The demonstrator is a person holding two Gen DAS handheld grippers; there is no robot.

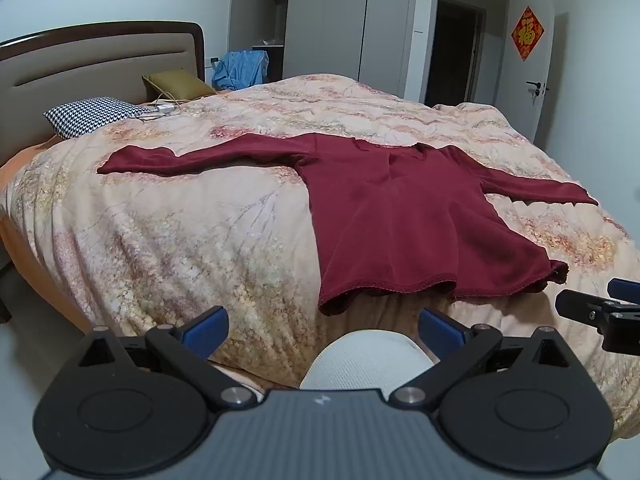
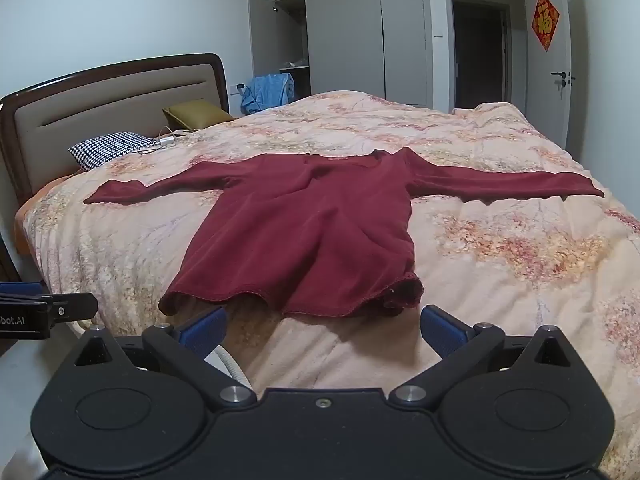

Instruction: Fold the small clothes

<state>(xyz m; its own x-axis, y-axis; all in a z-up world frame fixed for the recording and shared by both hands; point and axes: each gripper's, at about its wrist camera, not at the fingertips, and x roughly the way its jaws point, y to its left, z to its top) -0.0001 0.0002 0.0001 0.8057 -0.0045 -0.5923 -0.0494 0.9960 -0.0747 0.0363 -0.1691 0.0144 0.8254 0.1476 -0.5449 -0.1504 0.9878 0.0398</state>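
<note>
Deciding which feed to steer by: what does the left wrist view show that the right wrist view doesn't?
Left wrist only: a pale knee between the open left gripper fingers, and the right gripper's tip at the frame's right edge.
Right wrist only: the open right gripper close to the hem, with the left gripper's side at the left edge.
Both: the dark red sweater spread flat, sleeves out, on the floral quilt.

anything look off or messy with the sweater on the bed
Mostly fine: the sweater lies flat on the quilt, sleeves out. Only its hem corner at the right is bunched and curled under, and the hem ripples instead of lying straight.
</note>
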